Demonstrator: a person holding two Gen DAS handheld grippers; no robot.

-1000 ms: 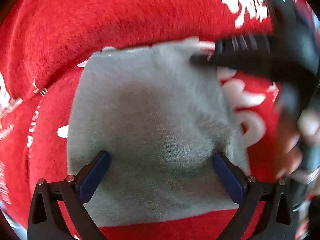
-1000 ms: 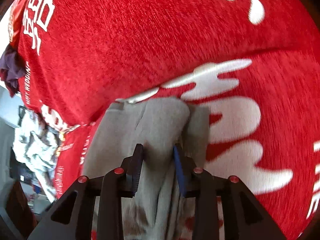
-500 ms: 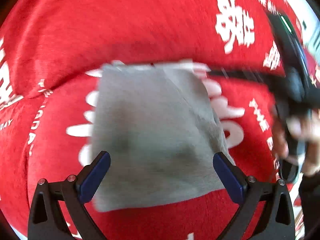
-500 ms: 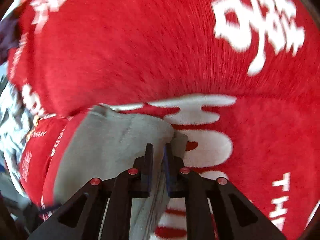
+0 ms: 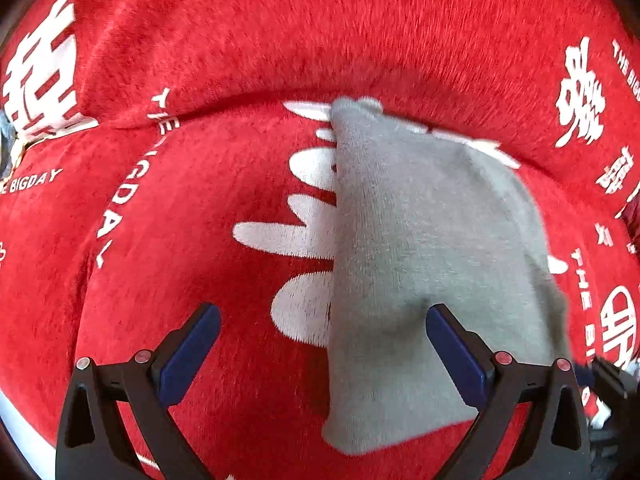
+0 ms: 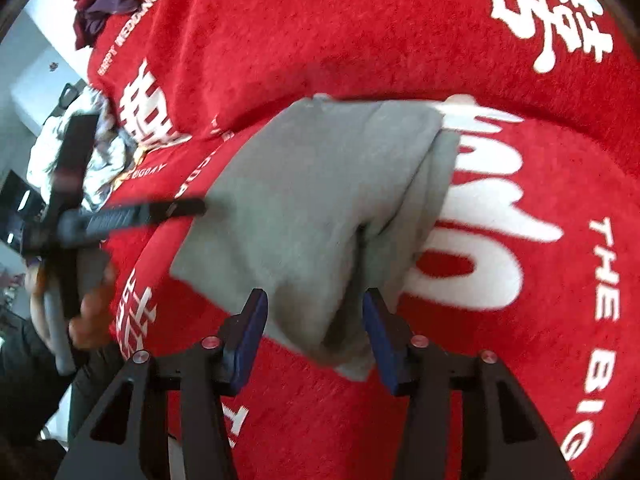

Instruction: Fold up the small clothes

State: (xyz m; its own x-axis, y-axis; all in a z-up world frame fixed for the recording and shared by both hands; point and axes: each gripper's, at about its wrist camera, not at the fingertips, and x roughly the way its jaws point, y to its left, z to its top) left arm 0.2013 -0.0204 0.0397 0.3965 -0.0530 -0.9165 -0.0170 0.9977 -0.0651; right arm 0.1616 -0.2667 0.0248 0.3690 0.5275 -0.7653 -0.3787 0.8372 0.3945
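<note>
We see the folded grey cloth [image 6: 312, 200] lying between our spread right gripper [image 6: 316, 330]; our left gripper [image 5: 320, 356] gapes beside it.

Red plush blanket [image 6: 360, 32] w/ white characters & "THE BIGDAY" text fills both views. Top-left in right wrist view: purple clothes heap [image 6: 108, 0], pale wall [image 6: 28, 64], crumpled white-grey fabric [image 6: 100, 152].

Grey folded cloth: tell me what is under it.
The grey folded cloth lies on a red plush blanket with white printed lettering. White strokes run under its left edge; how far they continue beneath is covered. Nothing else shows under it.
</note>
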